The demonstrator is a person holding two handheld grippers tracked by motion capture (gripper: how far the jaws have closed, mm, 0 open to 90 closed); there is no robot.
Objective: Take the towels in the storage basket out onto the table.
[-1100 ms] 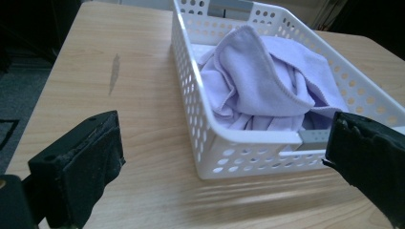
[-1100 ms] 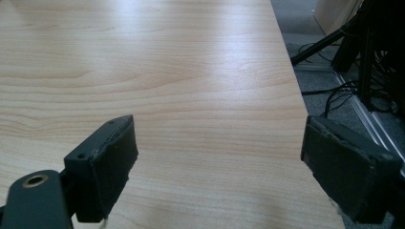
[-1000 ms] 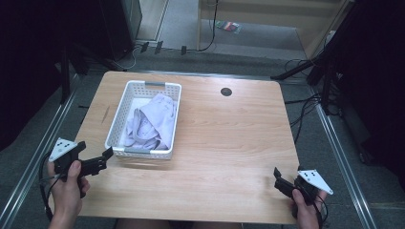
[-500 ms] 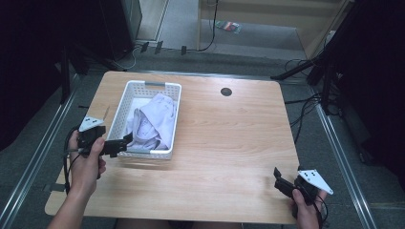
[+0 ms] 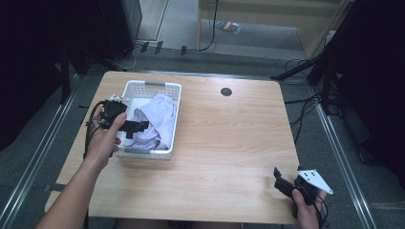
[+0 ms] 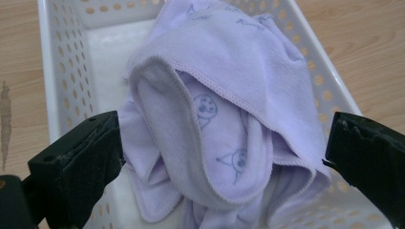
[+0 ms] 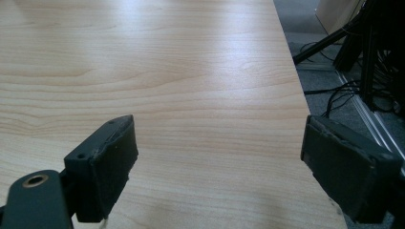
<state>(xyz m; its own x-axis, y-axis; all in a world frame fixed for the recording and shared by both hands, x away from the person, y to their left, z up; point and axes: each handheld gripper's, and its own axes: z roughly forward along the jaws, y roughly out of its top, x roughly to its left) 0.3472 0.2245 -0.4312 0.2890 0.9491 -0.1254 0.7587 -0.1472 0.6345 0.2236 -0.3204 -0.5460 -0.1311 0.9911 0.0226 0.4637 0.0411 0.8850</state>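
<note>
One lilac cloth lies crumpled inside the white basket at the far left of the bench. The left tongs sit over the basket's near left part, jaws spread wide, one on each side of the cloth, gripping nothing. The right tongs rest at the near right corner of the bench, well apart from the basket, jaws wide open and empty above bare wood.
</note>
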